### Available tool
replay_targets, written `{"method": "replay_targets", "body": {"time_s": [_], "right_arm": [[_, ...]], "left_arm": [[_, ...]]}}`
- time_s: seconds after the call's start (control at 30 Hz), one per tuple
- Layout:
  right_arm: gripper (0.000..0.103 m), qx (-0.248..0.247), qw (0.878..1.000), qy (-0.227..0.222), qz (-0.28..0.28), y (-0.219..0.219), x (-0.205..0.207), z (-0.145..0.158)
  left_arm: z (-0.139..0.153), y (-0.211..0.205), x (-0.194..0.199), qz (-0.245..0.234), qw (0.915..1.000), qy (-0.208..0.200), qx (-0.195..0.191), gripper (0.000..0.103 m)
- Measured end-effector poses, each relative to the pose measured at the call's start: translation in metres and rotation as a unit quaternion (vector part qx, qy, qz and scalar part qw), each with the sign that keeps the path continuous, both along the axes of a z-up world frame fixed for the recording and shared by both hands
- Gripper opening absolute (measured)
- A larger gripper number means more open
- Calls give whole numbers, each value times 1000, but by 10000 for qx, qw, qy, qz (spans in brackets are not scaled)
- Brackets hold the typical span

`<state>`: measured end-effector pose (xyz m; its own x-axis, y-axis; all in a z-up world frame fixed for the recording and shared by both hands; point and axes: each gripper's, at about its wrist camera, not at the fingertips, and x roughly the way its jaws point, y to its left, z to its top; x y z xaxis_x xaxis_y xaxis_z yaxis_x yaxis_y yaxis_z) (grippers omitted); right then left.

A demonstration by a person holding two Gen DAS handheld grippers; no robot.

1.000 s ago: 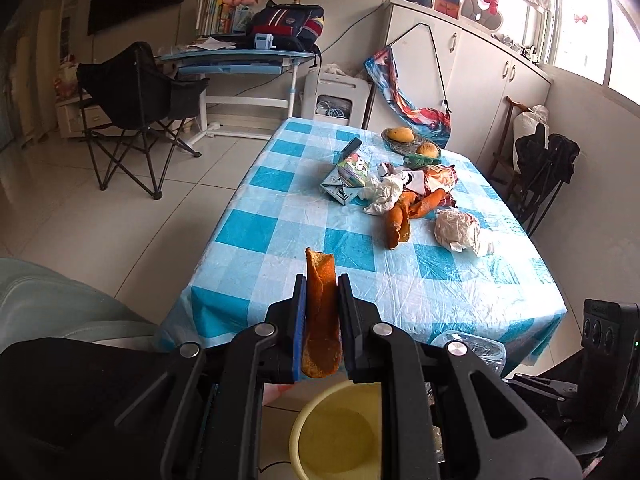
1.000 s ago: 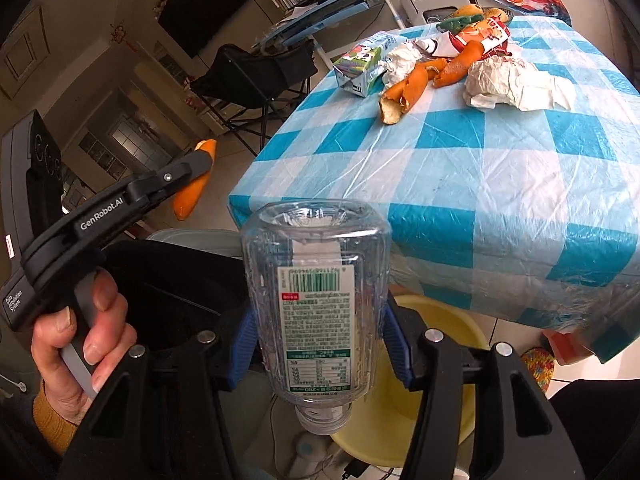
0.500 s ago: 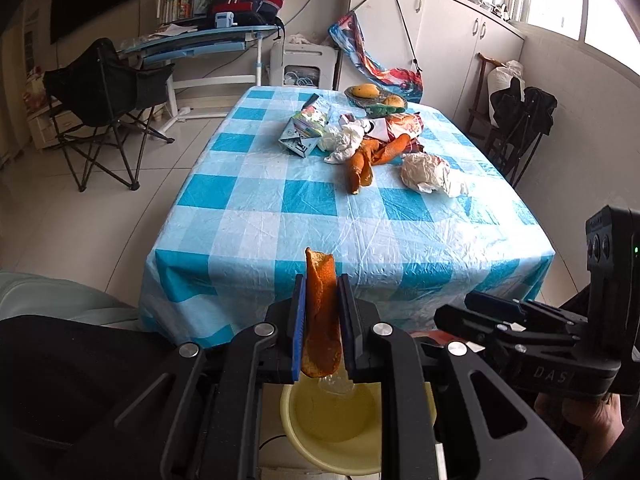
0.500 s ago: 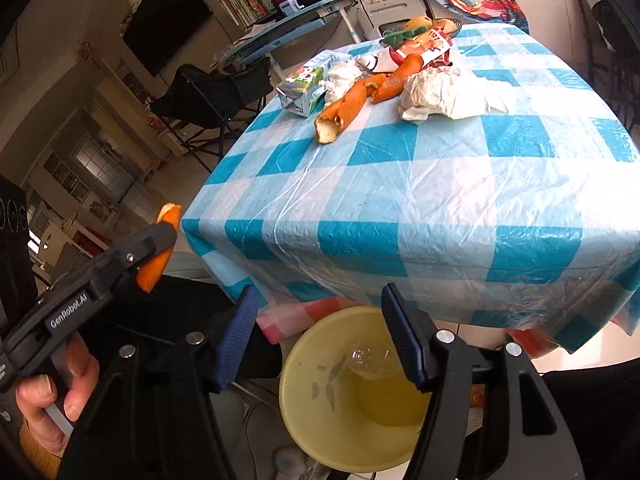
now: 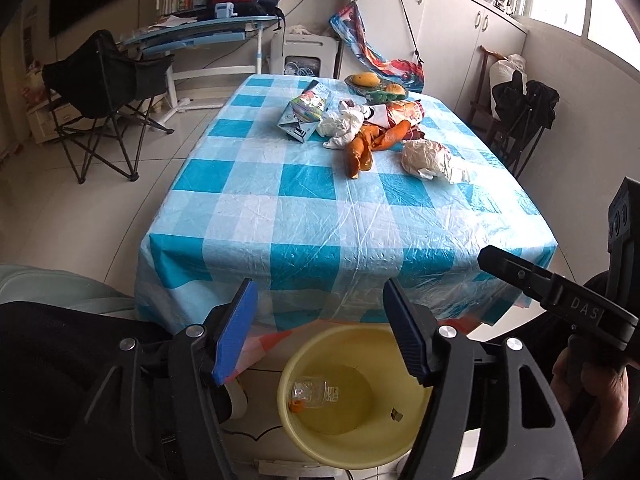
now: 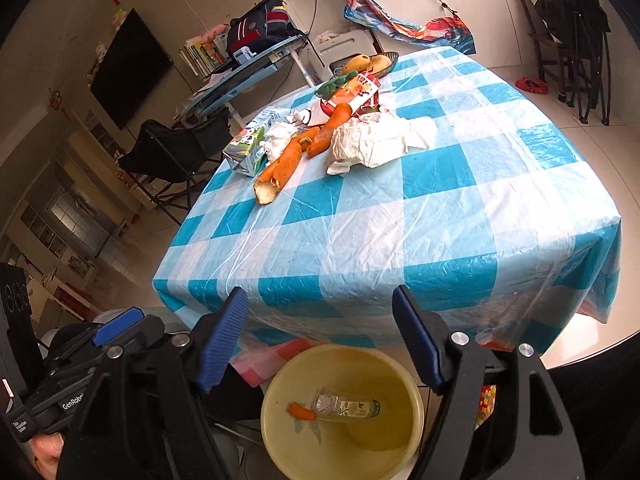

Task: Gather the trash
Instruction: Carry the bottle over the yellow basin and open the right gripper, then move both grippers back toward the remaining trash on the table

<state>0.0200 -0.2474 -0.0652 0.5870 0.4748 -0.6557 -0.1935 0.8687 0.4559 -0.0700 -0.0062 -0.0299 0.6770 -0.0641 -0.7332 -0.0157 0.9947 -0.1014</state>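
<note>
A yellow bin (image 5: 320,344) stands on the floor at the table's near edge; it also shows in the right wrist view (image 6: 412,376). Inside lie a clear plastic bottle (image 6: 348,407) and an orange peel (image 6: 301,412). My left gripper (image 5: 320,320) is open and empty above the bin. My right gripper (image 6: 320,328) is open and empty above it too. On the table (image 5: 304,216) lie orange peels (image 5: 360,148), crumpled white paper (image 5: 432,158), a milk carton (image 5: 305,114) and tissue (image 5: 340,124).
A fruit bowl (image 5: 376,86) sits at the table's far end. A black folding chair (image 5: 104,92) stands left of the table, a desk (image 5: 200,36) behind it. Dark chairs (image 5: 524,112) stand at the right wall.
My left gripper opened and the orange peel dropped into the bin. My right gripper let go of the bottle earlier; it now lies in the bin.
</note>
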Motion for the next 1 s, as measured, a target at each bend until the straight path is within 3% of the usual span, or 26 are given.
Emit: {"method": "replay_targets", "body": {"time_s": [0.3,1.0], "right_arm": [[73,-243,9995,-204,34,7,-4,6],[76,-451,9985,-283,99,18,-6,4]], "left_arm": [[18,21,-7,614,9964,-582,-66,75],[14,27,-4,799,9951,-581,-93,78]]}}
